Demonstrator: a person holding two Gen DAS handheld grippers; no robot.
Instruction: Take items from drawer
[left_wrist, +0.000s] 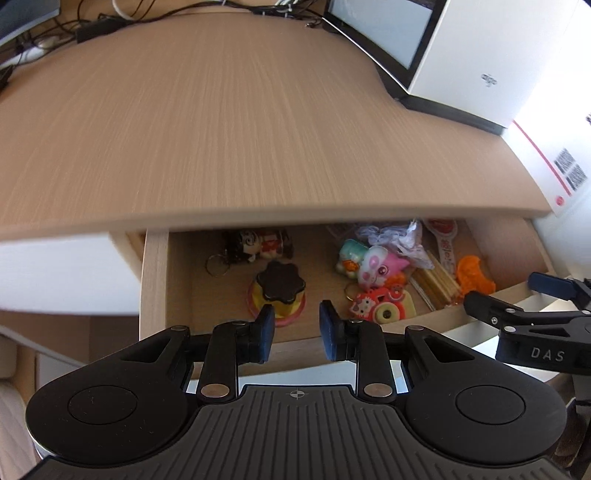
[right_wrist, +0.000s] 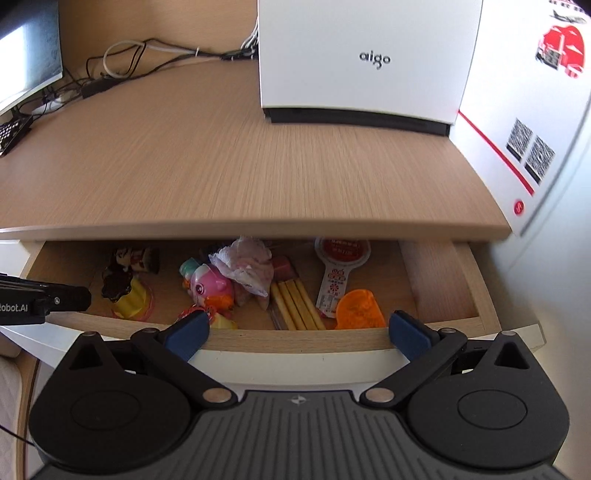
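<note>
While the drawer stood pulled out beneath the wooden desktop, you had its clutter in plain sight: a yellow pudding-shaped toy with a dark brown top toward the left, a doll keychain behind it, a pink cartoon figure near the middle with crumpled plastic wrap against it, a pack of yellow sticks, a red-and-white sachet and an orange plastic piece further right. Your left gripper hung over the drawer's front edge, just short of the pudding toy, its blue pads drawn fairly near each other with nothing between them. Your right gripper hovered at the front rail, jaws spread wide and gripping nothing. On the desktop behind stood a white box marked aigo, with cables trailing at the back left
</note>
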